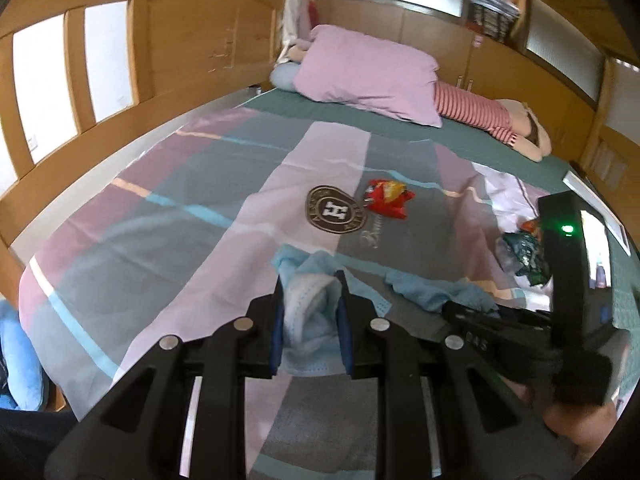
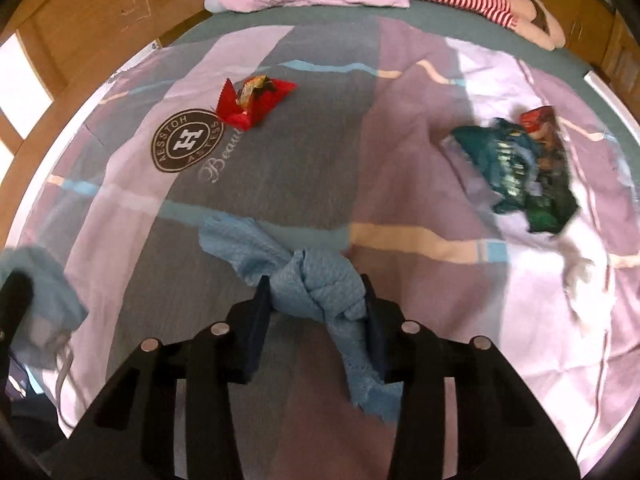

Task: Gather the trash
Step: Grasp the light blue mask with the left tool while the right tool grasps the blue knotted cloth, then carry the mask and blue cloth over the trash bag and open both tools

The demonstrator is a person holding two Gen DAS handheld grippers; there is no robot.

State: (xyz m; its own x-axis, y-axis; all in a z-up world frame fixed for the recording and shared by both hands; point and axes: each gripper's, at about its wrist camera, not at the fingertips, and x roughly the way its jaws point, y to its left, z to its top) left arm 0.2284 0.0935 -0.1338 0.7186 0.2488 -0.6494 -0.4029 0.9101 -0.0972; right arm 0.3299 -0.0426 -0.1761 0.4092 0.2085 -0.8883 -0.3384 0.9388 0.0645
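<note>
Item 1: face mask (image 1: 310, 312), clamped in left tool (image 1: 310, 300). Soft, very light, floppy; take by bunched middle.
Item 2: blue cloth (image 2: 316, 288), knotted, on bed at 6 o'clock in right view; right tool (image 2: 314, 296) astride knot, pads touching both sides, grip looks on. Limp, non-slip.
Item 3: red wrapper (image 2: 252, 102), 11 o'clock; crinkly, light.
Item 4: green packet (image 2: 516, 168), 2 o'clock; thin, crushable.
Base: bed cover (image 2: 360, 140), soft, gives. Room: pillow (image 1: 360, 68), wood cupboards (image 1: 180, 48).
</note>
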